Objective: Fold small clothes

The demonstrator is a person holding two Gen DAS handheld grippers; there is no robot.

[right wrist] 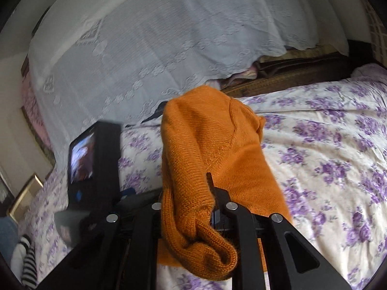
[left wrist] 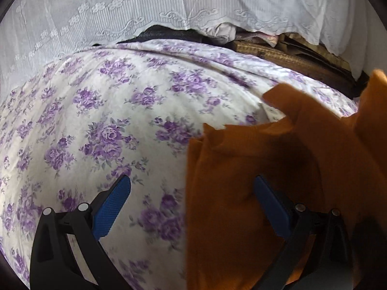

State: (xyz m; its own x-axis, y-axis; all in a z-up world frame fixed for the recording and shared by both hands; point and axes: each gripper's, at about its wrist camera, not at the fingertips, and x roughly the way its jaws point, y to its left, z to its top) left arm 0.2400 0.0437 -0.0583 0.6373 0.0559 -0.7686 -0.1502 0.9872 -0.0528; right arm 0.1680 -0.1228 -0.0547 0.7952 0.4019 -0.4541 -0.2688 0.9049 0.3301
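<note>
Two grippers were at work over the bed. Right gripper was clamped on an orange knit garment, its jaws drawn close with a bunched, ribbed edge of the knit pinched between them; the rest of the garment rose in front of the camera and draped off to the right, lifted clear of the floral bedspread. Left gripper had its blue-padded fingers standing wide apart, angled down toward the bedspread. The same orange knit garment hung in front of its right-hand finger and partly across the gap, but the pads did not press on it. Seen from the right wrist, the left gripper's black body with a small lit screen sat to the left, just beside the garment. Beyond the bed hung a white lace curtain, with a woven basket under its hem; what lay in it could not be made out.
</note>
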